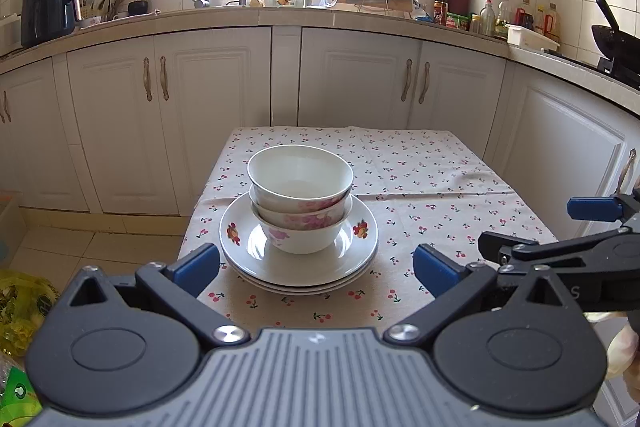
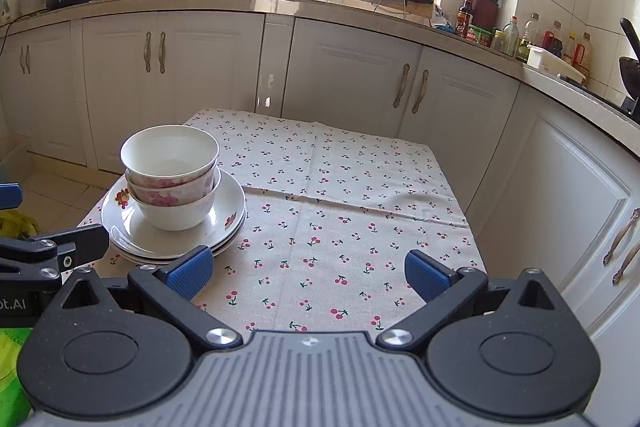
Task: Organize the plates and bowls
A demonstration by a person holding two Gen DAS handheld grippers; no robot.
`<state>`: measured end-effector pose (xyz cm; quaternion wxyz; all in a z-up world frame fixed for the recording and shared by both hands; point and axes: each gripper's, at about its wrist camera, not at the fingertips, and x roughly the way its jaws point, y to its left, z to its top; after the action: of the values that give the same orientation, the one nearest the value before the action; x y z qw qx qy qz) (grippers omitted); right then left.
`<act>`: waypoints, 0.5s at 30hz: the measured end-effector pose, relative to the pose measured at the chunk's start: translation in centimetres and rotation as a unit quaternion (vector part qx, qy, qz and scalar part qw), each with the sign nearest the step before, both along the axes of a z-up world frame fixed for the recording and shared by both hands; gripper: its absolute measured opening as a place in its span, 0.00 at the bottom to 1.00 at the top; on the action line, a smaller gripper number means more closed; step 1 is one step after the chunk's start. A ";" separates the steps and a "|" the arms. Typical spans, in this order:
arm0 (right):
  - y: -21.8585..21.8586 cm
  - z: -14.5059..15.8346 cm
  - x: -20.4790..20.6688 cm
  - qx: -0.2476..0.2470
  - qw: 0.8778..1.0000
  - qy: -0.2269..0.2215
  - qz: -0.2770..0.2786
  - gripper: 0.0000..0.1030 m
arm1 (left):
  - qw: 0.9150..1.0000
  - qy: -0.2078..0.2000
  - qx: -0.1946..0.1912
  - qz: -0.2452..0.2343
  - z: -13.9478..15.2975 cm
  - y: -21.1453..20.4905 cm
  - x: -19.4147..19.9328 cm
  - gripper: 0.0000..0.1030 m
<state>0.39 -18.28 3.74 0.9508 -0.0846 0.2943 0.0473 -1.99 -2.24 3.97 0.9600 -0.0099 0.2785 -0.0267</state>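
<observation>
On the cherry-print tablecloth [image 2: 340, 227], toward its left edge: nested bowls [image 1: 300, 203] stacked on stacked plates [image 1: 298, 263]. Nearer, left gripper [image 1: 316, 269] spread wide, empty. Further right, right gripper [image 2: 308, 271] likewise spread, over bare cloth.

Both views are taken low over the near edge of the cherry-print cloth-covered desk [image 1: 420, 187], faced toward white cabinets and window. The stacked white floral bowls on plates [image 1: 299, 211] are centred close in the left view, seen left [image 2: 172, 183] in the right view.
</observation>
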 end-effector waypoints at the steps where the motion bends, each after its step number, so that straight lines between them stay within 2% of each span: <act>1: 0.0 0.0 0.0 -0.001 1.000 -0.001 0.000 1.00 | 1.000 0.001 0.000 0.000 0.0 0.0 0.0 0.99; 15: 0.1 0.1 -0.2 -0.006 1.000 -0.005 -0.007 1.00 | 1.000 0.004 -0.005 0.001 -0.1 -0.1 0.0 0.99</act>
<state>0.22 -18.21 3.80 0.9520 -0.0889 0.2902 0.0387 -1.97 -2.34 3.86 0.9589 -0.0150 0.2819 -0.0271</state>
